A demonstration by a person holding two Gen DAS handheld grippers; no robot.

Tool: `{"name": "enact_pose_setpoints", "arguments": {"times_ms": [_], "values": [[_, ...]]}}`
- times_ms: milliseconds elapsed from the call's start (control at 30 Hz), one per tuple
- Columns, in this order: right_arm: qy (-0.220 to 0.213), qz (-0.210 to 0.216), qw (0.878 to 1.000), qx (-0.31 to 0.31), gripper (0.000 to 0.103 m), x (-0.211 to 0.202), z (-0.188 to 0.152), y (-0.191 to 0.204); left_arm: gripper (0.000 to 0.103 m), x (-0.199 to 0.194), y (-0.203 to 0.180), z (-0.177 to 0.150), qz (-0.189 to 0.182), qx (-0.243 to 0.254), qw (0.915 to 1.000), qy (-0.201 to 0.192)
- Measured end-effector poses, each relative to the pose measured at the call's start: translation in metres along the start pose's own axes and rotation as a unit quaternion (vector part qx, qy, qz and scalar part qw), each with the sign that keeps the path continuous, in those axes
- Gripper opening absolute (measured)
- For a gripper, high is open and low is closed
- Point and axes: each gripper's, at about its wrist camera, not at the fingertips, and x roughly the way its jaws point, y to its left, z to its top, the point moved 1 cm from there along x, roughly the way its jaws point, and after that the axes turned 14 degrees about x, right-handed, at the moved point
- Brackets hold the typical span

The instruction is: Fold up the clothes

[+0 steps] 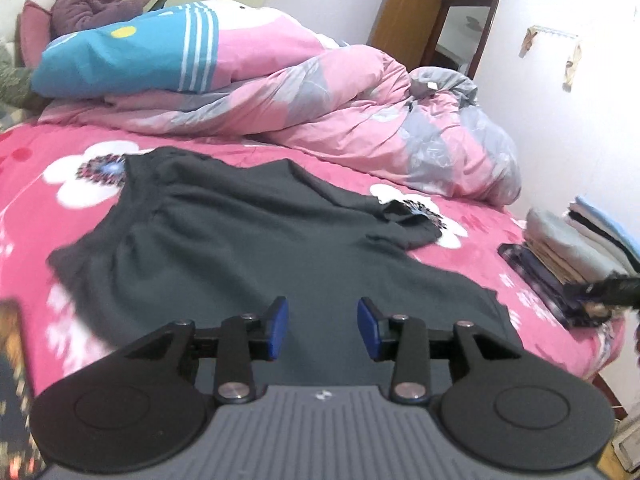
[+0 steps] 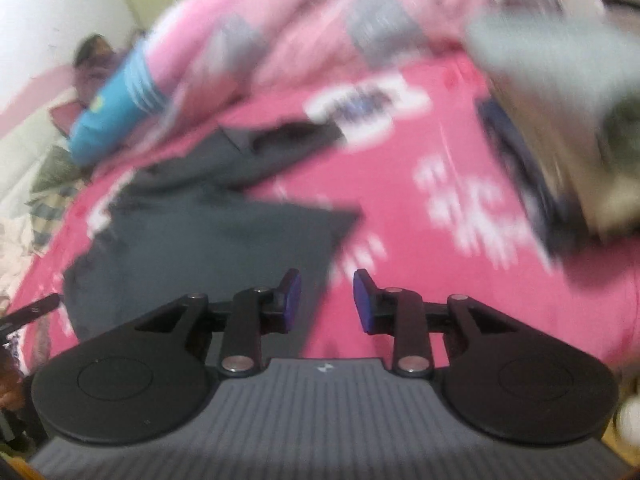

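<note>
Tongs both gape empty, the left gripper [image 1: 322,328] over a dark grey garment [image 1: 240,232] spread on the pink bedsheet [image 1: 480,264], the right gripper [image 2: 327,300] above its edge.

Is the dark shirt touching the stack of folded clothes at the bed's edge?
Apart. The left wrist view shows pink bedsheet between the dark shirt and the folded stack.

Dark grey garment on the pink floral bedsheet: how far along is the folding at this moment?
Done: a stack of folded clothes sits at the bed's right edge. In hand: nothing; the left tongs and right tongs both hover open and empty near the garment's near edge. Left: the dark grey garment lies spread and wrinkled on the pink floral bedsheet, apparently not folded yet.
</note>
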Motion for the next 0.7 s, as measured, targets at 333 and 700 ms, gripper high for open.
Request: {"name": "enact_pose_setpoints", "arguments": {"times_ms": [333, 700], "values": [[-0.008, 0.063, 0.994, -0.093, 0.032, 0.056, 0.087, 0.068, 0.038, 0.116, 0.019, 0.060, 0.066, -0.033, 0.9972, 0.014], [0.085, 0.101, 0.977, -0.170, 0.044, 0.245, 0.148, 0.153, 0.035, 0.188, 0.091, 0.041, 0.173, -0.084, 0.9809, 0.027]]}}
